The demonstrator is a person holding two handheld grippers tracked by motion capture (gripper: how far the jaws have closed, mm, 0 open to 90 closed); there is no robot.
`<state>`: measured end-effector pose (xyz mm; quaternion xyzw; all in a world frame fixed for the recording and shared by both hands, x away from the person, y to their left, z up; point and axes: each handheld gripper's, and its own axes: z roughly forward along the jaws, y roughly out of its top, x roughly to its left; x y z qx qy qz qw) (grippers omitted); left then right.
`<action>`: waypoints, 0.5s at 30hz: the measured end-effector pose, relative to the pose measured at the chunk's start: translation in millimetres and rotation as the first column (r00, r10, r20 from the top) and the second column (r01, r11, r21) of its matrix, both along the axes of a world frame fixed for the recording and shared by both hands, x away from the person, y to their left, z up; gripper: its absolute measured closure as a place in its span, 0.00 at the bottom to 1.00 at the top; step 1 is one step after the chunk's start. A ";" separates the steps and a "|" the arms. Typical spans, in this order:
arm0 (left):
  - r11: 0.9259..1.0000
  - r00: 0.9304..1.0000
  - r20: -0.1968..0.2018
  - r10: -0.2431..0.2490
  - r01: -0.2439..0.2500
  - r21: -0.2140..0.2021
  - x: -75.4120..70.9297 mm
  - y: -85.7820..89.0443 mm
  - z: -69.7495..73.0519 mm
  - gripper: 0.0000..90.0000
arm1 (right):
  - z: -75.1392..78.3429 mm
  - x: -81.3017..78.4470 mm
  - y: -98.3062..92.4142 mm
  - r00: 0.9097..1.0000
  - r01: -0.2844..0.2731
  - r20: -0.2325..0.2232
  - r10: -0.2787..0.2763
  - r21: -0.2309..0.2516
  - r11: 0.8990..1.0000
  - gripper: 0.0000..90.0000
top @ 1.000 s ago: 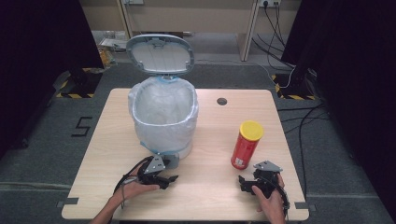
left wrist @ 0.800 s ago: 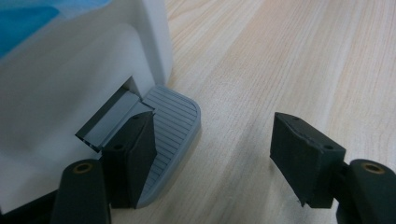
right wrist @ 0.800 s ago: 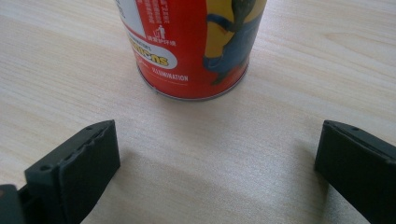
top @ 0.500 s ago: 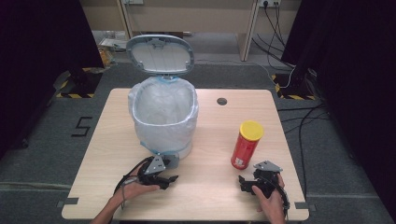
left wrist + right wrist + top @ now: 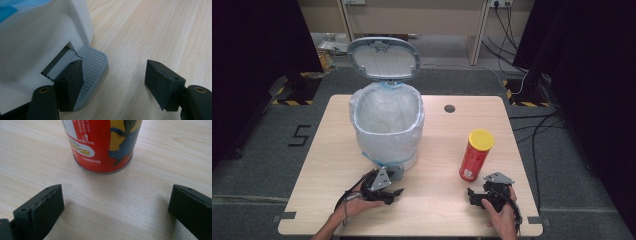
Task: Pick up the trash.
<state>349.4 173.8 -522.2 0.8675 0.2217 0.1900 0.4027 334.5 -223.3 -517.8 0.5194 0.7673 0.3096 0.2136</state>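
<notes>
Grey ribbed pedal (image 5: 91, 67) of the white bin (image 5: 387, 127) lies under one finger of the left gripper (image 5: 384, 191), whose fingers are spread, grasping nothing. Nothing has shifted over the last second; the lid (image 5: 383, 58) is up. The right gripper (image 5: 482, 196), fingers released wide, rests on the counter (image 5: 447, 130) with the red can (image 5: 101, 145) just ahead between them, likely the next grasp
</notes>
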 end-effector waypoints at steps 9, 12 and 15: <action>1.000 1.000 -0.003 -0.009 0.009 0.000 0.5 0.7 0.1 0.34 | 2.6 -5.3 -0.5 0.998 -0.024 0.066 0.023 0.011 1.000 0.25; 1.000 1.000 -0.001 -0.007 0.007 0.000 0.4 0.6 0.1 0.34 | 4.3 -7.3 0.8 0.994 -0.038 0.102 0.036 0.023 0.999 0.13; 1.000 1.000 -0.001 -0.007 0.007 0.000 0.4 0.6 0.1 0.34 | 10.4 -9.6 3.2 0.987 -0.059 0.149 0.054 0.034 0.998 0.15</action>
